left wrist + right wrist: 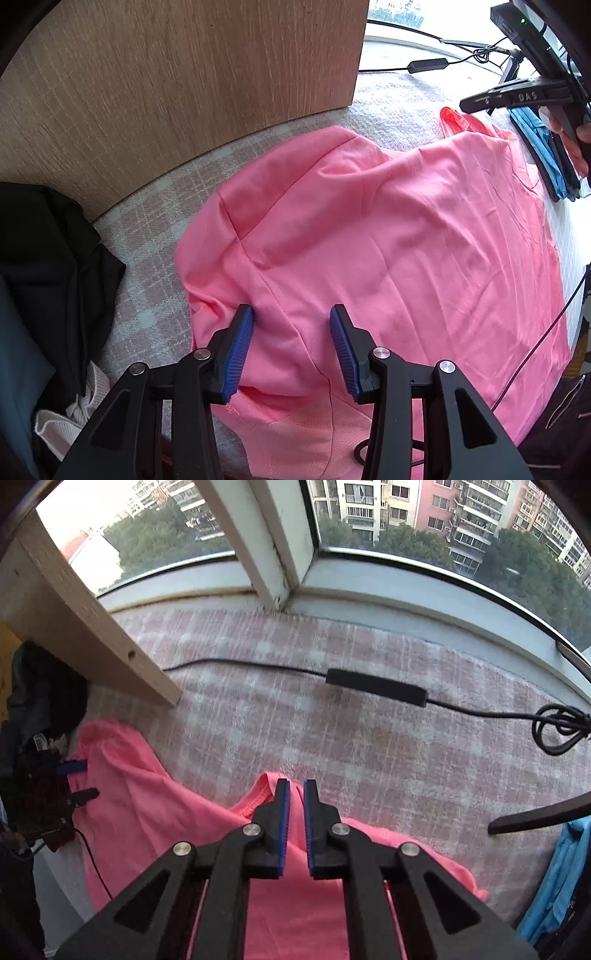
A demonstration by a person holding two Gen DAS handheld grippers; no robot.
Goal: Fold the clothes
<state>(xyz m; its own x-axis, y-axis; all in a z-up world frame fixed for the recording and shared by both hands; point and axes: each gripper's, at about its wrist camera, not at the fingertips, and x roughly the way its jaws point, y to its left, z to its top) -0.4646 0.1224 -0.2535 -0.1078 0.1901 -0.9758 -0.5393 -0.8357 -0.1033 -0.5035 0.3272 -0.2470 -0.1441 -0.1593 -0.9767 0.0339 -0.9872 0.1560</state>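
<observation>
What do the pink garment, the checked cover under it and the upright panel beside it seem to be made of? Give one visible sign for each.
Pink garment: thin, matte knit fabric, probably; it creases softly and shows seams.
Checked cover: fuzzy woven textile, like a blanket; its surface looks napped.
Upright panel: wood or wood-look laminate; straight grain lines, dull finish. Which one, the look leaves open.

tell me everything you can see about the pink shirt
The pink shirt is a thin, smooth, slightly wrinkled knit with sewn seams, spread mostly flat on a checked blanket beside a wooden panel. A mesh-like section shows at its near edge. The left gripper hovers open over it; the right gripper is shut on a hemmed edge, lifted slightly.
</observation>
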